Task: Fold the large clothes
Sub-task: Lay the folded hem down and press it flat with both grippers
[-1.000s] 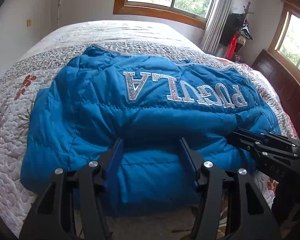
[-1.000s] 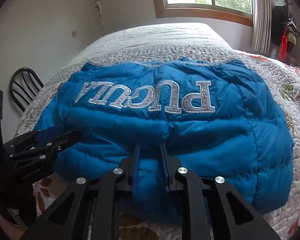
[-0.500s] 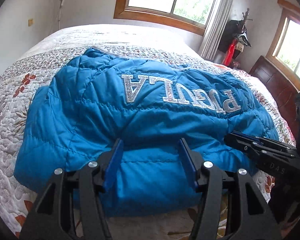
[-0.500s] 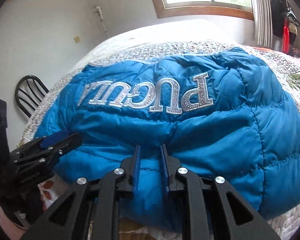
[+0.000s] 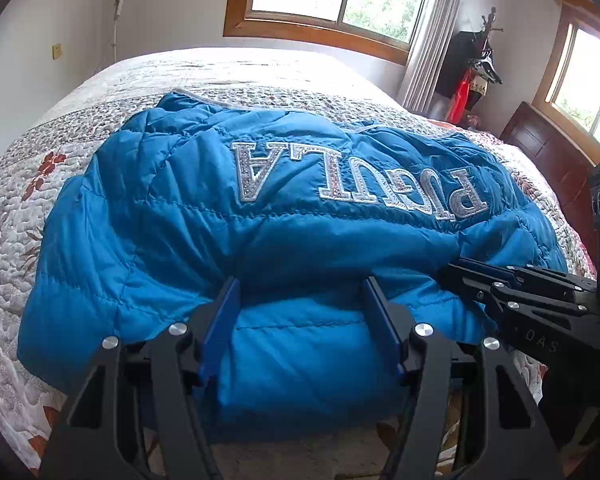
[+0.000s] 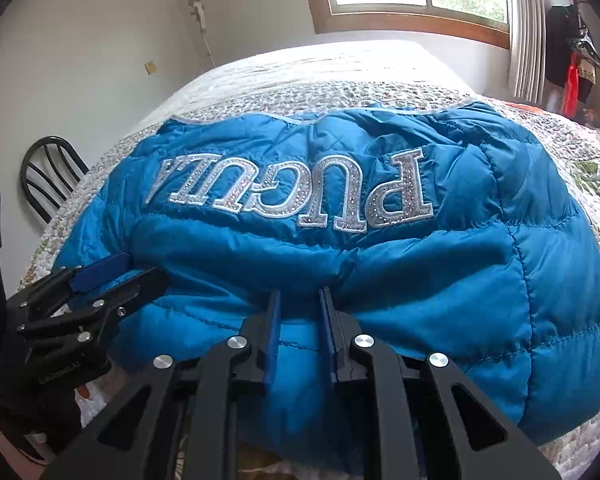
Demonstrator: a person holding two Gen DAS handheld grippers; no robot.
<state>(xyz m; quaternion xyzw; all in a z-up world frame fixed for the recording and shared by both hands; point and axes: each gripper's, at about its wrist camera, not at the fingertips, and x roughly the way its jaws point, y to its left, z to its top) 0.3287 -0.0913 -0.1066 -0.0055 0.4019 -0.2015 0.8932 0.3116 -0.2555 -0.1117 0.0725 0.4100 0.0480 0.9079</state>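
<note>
Jacket (image 5: pixel 284 240) near edge lifted higher — right tongs (image 6: pixel 298 300) pinching it, left tongs (image 5: pixel 300 292) spread.

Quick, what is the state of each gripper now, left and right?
Left gripper: open, fingers wide apart around the near edge of the blue jacket.
Right gripper: shut on a fold of the blue jacket.

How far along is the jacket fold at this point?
Done: the blue puffer jacket lies back-up on the quilted bed, its sleeves apparently tucked out of sight. In hand: the right claw pinches the near edge, while the left claw is open, straddling that same edge without gripping. Left: the body still spreads full length, lettering exposed, so the main fold over remains.
</note>
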